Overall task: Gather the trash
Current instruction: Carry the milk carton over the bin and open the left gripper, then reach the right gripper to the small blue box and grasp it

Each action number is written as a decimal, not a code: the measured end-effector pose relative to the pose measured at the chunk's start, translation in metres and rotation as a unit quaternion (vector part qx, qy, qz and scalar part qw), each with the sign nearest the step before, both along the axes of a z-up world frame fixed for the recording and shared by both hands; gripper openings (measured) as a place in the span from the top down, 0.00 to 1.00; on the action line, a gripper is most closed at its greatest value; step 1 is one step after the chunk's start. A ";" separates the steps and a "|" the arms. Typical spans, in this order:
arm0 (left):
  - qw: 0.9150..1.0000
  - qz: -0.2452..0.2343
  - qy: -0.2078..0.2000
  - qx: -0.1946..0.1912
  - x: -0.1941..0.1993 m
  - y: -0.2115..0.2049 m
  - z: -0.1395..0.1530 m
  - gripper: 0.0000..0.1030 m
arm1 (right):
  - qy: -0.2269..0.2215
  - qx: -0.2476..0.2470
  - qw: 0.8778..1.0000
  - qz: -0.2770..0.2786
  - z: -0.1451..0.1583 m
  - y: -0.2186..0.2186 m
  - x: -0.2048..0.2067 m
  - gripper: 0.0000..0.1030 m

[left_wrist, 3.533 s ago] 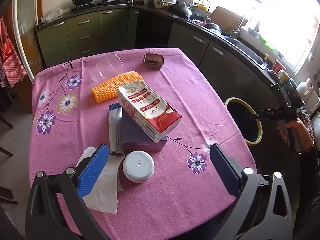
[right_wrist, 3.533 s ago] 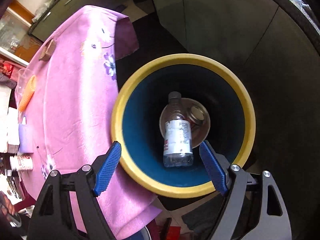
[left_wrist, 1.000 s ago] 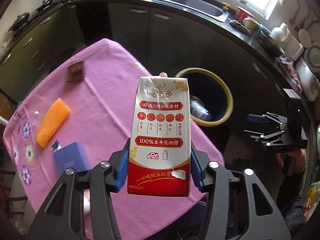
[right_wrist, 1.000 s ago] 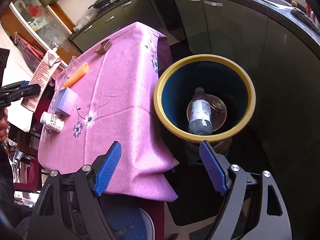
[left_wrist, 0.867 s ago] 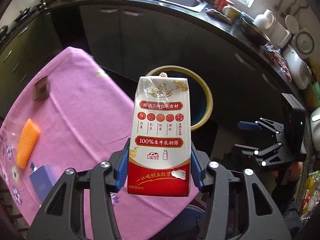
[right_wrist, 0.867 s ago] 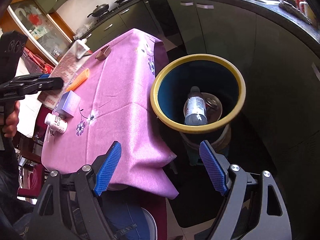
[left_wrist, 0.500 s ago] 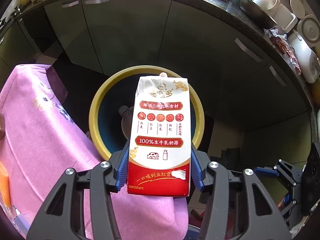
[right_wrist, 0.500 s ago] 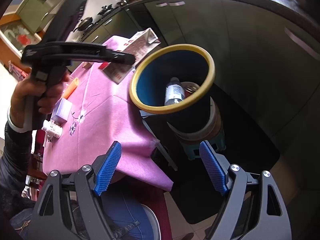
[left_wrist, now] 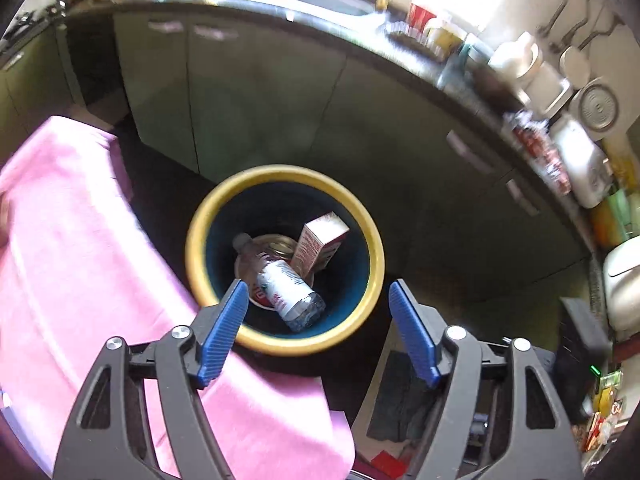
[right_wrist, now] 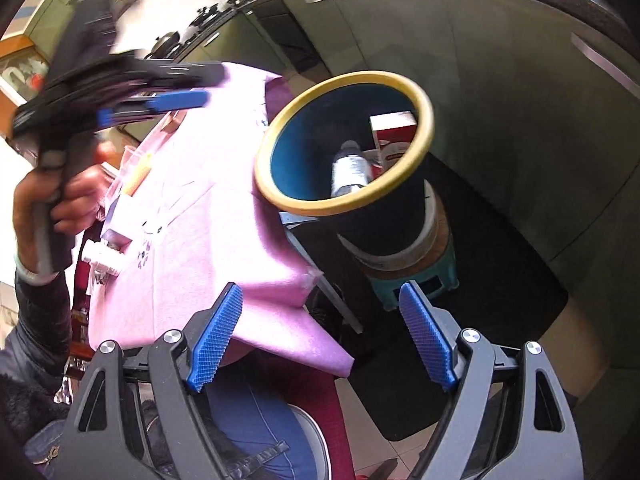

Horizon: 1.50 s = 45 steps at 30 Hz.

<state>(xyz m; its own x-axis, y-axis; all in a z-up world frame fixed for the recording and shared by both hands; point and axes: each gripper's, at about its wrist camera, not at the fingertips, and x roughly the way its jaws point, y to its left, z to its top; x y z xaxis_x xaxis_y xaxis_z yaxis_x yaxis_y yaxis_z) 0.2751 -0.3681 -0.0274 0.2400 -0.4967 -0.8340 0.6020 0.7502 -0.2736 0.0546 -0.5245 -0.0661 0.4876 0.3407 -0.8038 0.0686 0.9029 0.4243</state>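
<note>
Now that the carton (left_wrist: 318, 246) lies in the bin (left_wrist: 376, 264) beside the bottle (left_wrist: 286, 286), this drop is done. Left hand-held gripper (left_wrist: 316, 330) has just been opening and holds nothing; right hand-held gripper (right_wrist: 320, 336) is open, empty. Next, I judge, a reach left to the desk (right_wrist: 208, 184) for more trash.

Both wrist views look down on the bin (left_wrist: 208, 216) (right_wrist: 425, 112).

Table (right_wrist: 208, 208), draped in pink floral cloth (left_wrist: 72, 264). On it, taken from the yellow-rimmed bin (right_wrist: 427, 128) standing just off its edge: small brown dish (right_wrist: 173, 123) at the far end; orange textured pad (right_wrist: 138, 174) beside it; bluish box (right_wrist: 114, 236); white capped cup (right_wrist: 102, 260) on its side, farthest from the bin.
</note>
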 end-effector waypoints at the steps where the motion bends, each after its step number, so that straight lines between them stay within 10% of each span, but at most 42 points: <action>1: 1.000 0.003 -0.009 -0.014 -0.007 0.015 0.010 0.31 | 0.000 0.000 1.000 0.007 -0.001 0.005 0.002 0.22; 15: 0.961 0.170 -0.192 -0.100 -0.056 0.266 0.105 0.09 | 0.003 -0.016 0.990 0.143 0.005 0.139 0.069 0.22; 27: 0.921 0.323 -0.202 -0.085 -0.004 0.418 0.046 0.08 | 0.004 -0.004 0.968 0.250 0.025 0.335 0.168 0.08; 45: 0.868 0.448 -0.185 -0.107 -0.012 0.512 -0.006 0.08 | 0.250 -0.100 0.944 0.189 -0.006 0.452 0.266 0.05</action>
<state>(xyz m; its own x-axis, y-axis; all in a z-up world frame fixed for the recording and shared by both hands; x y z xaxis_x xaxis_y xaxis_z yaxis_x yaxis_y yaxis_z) 0.2627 0.1439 -0.0329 0.8415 -0.1070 -0.5295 -0.1202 0.9186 -0.3765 0.3206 -0.0729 -0.0720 -0.0959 0.2322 -0.9679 -0.1275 0.9615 0.2433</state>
